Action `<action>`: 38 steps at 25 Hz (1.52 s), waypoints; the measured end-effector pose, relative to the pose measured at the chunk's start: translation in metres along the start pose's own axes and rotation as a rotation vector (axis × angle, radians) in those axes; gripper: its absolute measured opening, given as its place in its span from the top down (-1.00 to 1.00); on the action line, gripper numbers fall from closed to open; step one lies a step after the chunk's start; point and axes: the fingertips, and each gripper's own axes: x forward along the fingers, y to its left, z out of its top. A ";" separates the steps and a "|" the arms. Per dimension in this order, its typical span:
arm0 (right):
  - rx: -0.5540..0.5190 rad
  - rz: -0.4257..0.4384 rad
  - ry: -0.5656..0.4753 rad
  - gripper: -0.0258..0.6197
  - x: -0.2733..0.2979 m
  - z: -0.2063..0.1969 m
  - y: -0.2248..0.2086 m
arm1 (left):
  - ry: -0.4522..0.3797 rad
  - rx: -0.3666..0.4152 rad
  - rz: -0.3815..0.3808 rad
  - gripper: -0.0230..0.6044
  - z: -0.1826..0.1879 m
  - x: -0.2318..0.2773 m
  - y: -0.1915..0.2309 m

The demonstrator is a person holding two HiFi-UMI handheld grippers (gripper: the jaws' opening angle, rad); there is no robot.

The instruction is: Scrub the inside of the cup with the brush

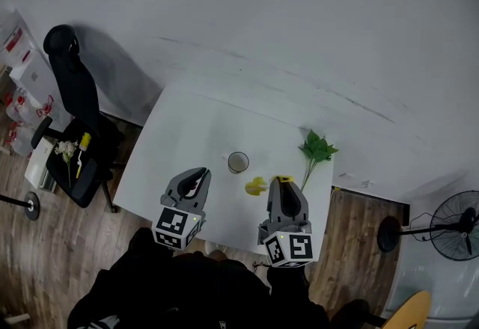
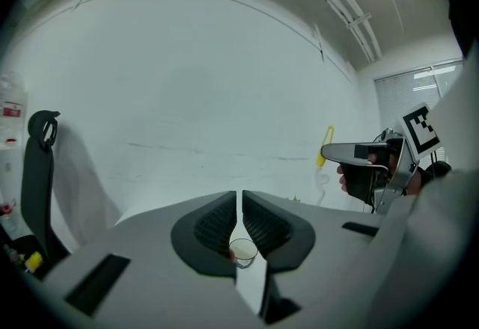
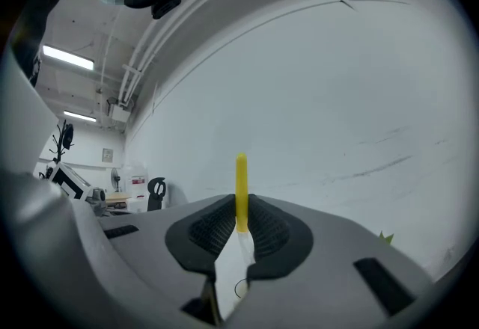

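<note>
A clear cup [image 1: 238,162] stands upright on the white table [image 1: 187,133], ahead of both grippers. My left gripper [image 1: 199,174] hangs to the cup's near left, shut with nothing in it. Its jaws [image 2: 239,204] meet, and the cup [image 2: 242,251] shows past them. My right gripper [image 1: 283,184], to the cup's near right, is shut on the yellow brush handle [image 3: 241,193], which stands upright between the pads. From the left gripper view the brush [image 2: 327,146] sticks up from the right gripper [image 2: 352,149]. A faint cup rim [image 3: 239,288] shows below the right jaws.
A yellow shape [image 1: 256,186] lies between the cup and the right gripper; whether it belongs to the brush I cannot tell. A green leafy sprig [image 1: 317,148] lies at the table's right end. A black office chair [image 1: 75,118] stands left of the table, a fan [image 1: 456,234] to the right.
</note>
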 end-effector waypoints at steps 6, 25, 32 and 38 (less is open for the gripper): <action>0.009 0.040 0.018 0.72 0.036 -0.005 -0.002 | 0.017 -0.016 0.026 0.79 -0.005 0.018 0.015; 0.029 0.161 0.082 0.72 0.127 -0.039 0.002 | 0.129 -0.054 0.078 0.79 -0.049 0.074 0.057; 0.045 0.175 0.126 0.72 0.144 -0.061 -0.002 | 0.159 -0.063 0.082 0.79 -0.066 0.088 0.065; 0.061 0.174 0.159 0.72 0.152 -0.079 -0.009 | 0.187 -0.072 0.071 0.79 -0.082 0.104 0.066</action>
